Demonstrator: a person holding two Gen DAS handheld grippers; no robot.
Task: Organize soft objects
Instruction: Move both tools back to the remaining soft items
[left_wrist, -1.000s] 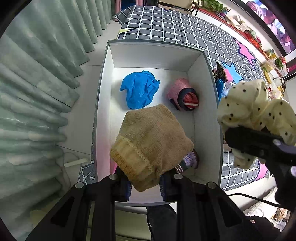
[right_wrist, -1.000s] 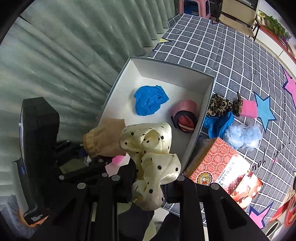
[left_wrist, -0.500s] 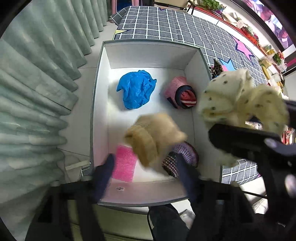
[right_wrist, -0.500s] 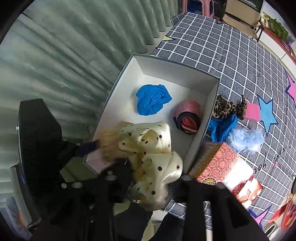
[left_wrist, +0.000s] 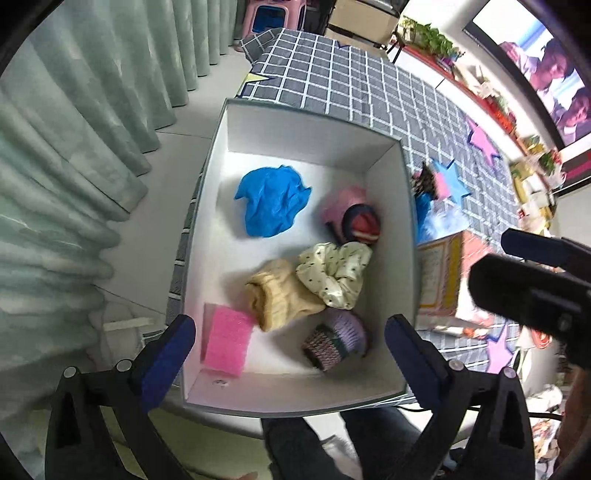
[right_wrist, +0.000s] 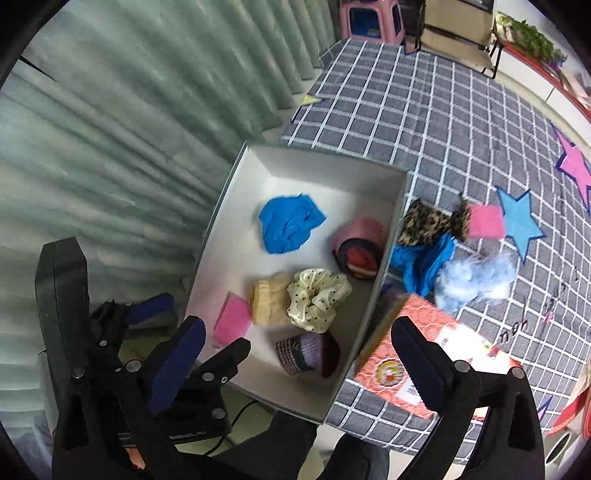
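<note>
Both grippers hang with jaws spread wide and nothing between them: the left gripper (left_wrist: 288, 341) over the near end of the white box (left_wrist: 404, 206), the right gripper (right_wrist: 295, 354) just over its right wall. The box holds 6 soft items. The rest lie on the checked mat right of the box; the leopard cloth (right_wrist: 424, 223) and blue cloth (right_wrist: 421, 264) touch its wall, so the right gripper is nearer.

Left tongs (left_wrist: 288, 354) spread wide, empty, above white box (left_wrist: 295, 400) holding soft items.
</note>
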